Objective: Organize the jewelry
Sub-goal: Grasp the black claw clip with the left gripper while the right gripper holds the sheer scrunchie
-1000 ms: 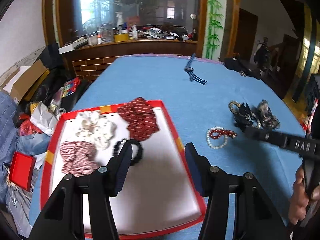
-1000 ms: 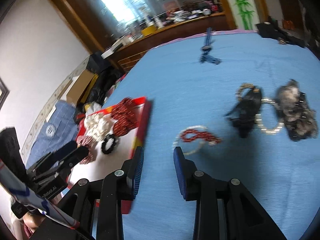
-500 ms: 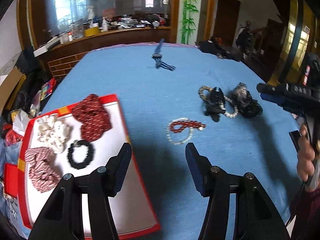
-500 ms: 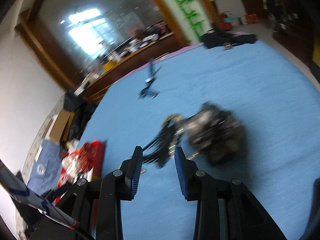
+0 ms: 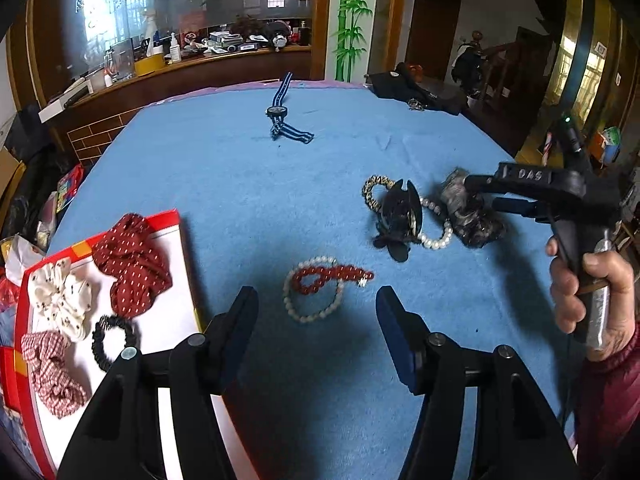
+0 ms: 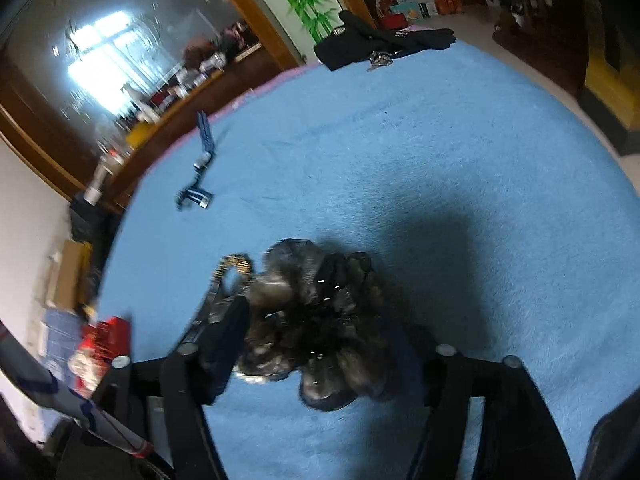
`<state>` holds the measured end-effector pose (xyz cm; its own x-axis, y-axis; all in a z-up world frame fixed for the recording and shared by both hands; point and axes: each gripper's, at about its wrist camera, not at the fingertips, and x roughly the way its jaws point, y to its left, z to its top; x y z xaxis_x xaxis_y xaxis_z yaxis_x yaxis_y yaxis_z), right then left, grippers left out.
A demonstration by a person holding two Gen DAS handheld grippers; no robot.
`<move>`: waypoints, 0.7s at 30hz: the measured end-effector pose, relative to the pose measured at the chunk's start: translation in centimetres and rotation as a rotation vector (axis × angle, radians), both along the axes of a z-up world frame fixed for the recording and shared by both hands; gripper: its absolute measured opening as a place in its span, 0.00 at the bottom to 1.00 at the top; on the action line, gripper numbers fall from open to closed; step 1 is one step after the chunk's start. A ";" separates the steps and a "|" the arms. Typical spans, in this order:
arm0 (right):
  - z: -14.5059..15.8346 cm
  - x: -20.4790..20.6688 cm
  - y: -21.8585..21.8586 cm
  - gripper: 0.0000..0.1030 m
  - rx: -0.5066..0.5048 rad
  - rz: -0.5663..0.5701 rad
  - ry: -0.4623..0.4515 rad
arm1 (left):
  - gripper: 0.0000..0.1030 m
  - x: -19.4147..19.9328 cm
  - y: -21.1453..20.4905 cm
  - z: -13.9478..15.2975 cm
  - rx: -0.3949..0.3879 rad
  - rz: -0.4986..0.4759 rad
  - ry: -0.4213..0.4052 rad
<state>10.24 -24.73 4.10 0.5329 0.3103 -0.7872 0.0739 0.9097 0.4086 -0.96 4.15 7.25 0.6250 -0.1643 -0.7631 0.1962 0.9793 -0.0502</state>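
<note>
My left gripper [image 5: 316, 304] hovers over the blue cloth, jaws opening, nothing between the pads. Just ahead of it lie a red bead bracelet [image 5: 332, 276] and a white bead bracelet [image 5: 308, 312], overlapping. A red-rimmed white tray [image 5: 176, 216] at the left holds three scrunchies and a black bead bracelet [image 5: 114, 340]. My right gripper [image 6: 324, 332] is low over a dark furry scrunchie [image 6: 320, 312]. Its jaws are opening and straddle the scrunchie without pressing it. From the left wrist view the right gripper [image 5: 480, 190] sits above that scrunchie [image 5: 476, 220].
Beside the dark scrunchie lie a black hair claw [image 5: 400, 216], a pearl bracelet [image 5: 436, 236] and a gold patterned band [image 5: 372, 192]. A blue striped watch [image 5: 280, 116] lies farther back. Black cloth with keys [image 5: 412, 96] sits at the far edge. A hand [image 5: 592, 292] holds the right gripper.
My left gripper swung right from over the tray to the bracelets. The right gripper moved right past the bracelets to the dark scrunchie, and its jaws spread much wider.
</note>
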 end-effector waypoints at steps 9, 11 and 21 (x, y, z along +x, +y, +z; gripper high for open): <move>-2.2 0.6 0.9 0.55 0.046 0.085 0.022 | 0.61 3.4 -1.7 0.3 -0.036 -0.032 0.035; -2.3 0.5 1.2 0.25 0.071 0.113 0.025 | 0.61 4.6 -2.5 0.4 -0.044 -0.045 0.048; 0.4 -1.5 -2.4 0.15 0.091 -0.008 -0.113 | 0.68 10.3 -8.0 -2.1 -0.063 -0.118 0.196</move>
<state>8.74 -27.11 4.54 0.6191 0.3727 -0.6912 0.0300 0.8683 0.4951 9.34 -3.83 5.19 0.4396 -0.2785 -0.8539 0.2898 0.9439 -0.1586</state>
